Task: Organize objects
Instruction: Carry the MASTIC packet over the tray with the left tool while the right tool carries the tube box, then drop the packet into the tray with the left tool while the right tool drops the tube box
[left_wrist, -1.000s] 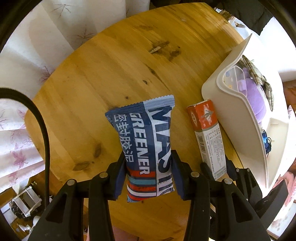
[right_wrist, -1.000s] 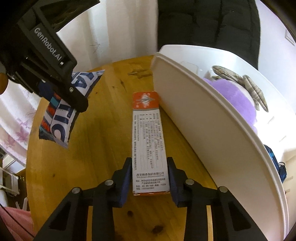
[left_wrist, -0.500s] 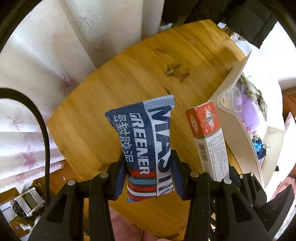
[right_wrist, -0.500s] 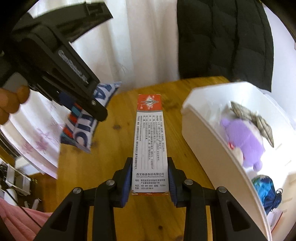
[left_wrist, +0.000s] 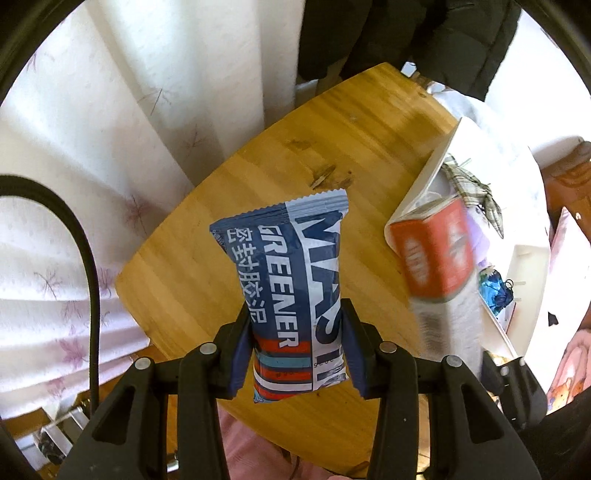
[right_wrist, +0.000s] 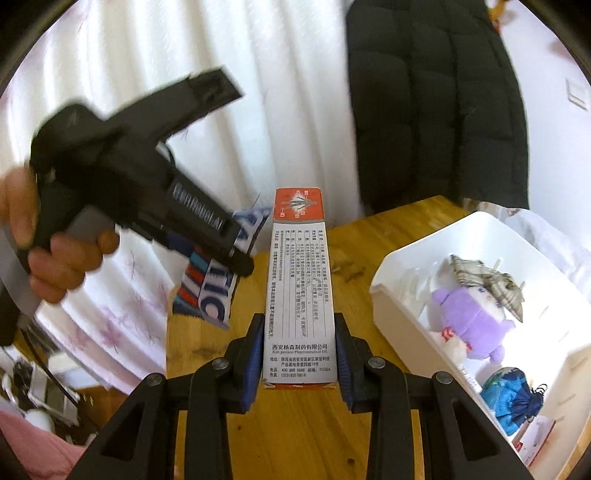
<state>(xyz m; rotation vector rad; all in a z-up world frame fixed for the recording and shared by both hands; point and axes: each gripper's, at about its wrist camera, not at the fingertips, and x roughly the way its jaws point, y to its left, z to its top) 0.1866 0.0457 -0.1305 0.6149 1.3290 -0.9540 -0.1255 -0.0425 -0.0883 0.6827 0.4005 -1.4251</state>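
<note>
Looking down from the left wrist view: left gripper (left_wrist: 297, 345) pinches the lower half of a blue-and-white foil sachet (left_wrist: 291, 284), blue pads pressed on both its sides. Sachet is soft, crinkled, saw-tooth seal at top, printed "GREENER", and hangs in the air over the round wooden table (left_wrist: 303, 155). Only this view shows the table's full curved edge, the knot marks in the grain and a black cable (left_wrist: 79, 254) at left. To the right, blurred, the end of an orange-and-white carton (left_wrist: 436, 254) sits just beside the sachet, in front of the rim of the white bin (left_wrist: 417, 195). Floral white curtain (left_wrist: 110, 155) behind.

Right wrist view: right gripper (right_wrist: 300, 345) clamps the near end of the same carton (right_wrist: 300, 288), a long flat cardboard box, orange ends, grey-white face with small printed text, pointing away and held above the table (right_wrist: 295, 435). Only here is the bin's inside visible: white bin (right_wrist: 402, 284) of smooth plastic holds a purple plush toy (right_wrist: 469, 325), a folded plaid cloth (right_wrist: 487, 280) and a blue bundle (right_wrist: 513, 398). Left of the carton, blurred, a person's hand (right_wrist: 48, 258) grips the black handle of the left gripper (right_wrist: 236, 258), the sachet (right_wrist: 210, 291) dangling from it, near the carton but apart. Black padded coat (right_wrist: 432, 96) hangs behind, curtain (right_wrist: 240, 66) beside it.
</note>
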